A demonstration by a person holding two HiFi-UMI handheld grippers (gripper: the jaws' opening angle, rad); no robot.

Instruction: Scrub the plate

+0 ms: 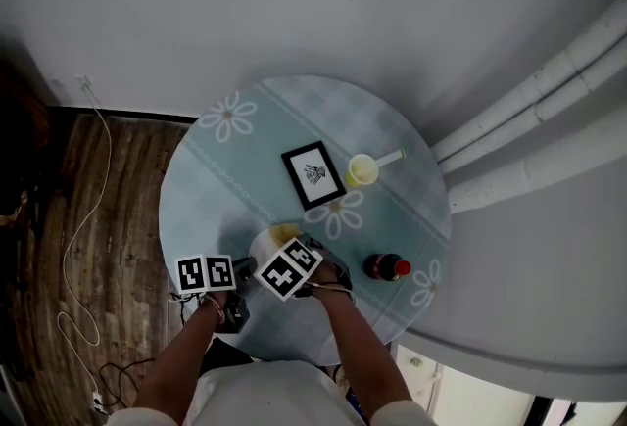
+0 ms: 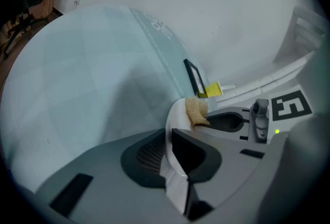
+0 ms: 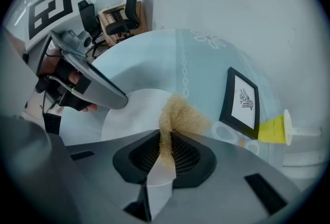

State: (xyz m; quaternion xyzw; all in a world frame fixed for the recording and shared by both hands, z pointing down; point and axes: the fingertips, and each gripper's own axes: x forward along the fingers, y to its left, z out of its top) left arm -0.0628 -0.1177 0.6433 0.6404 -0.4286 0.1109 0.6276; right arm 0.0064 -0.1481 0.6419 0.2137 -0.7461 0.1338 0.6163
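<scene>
Left gripper view showed the left claw (image 2: 170, 136) pinching the rim of the white plate (image 2: 178, 111) at the near side of the tabletop (image 2: 77, 79). The right claw (image 3: 167, 138) clamped a tan scrub pad (image 3: 181, 115) resting on that plate. Farther off stood a framed picture (image 3: 242, 100), a yellow cup (image 3: 273, 130) and, to the right, a red-capped bottle (image 1: 389, 267).

White plate (image 3: 134, 117), tan sponge (image 3: 180, 115), pale blue daisy-print tablecloth (image 1: 225, 189), black-framed picture (image 1: 313, 175), yellow cup (image 1: 361, 169), seemingly red-capped bottle (image 1: 388, 266)
</scene>
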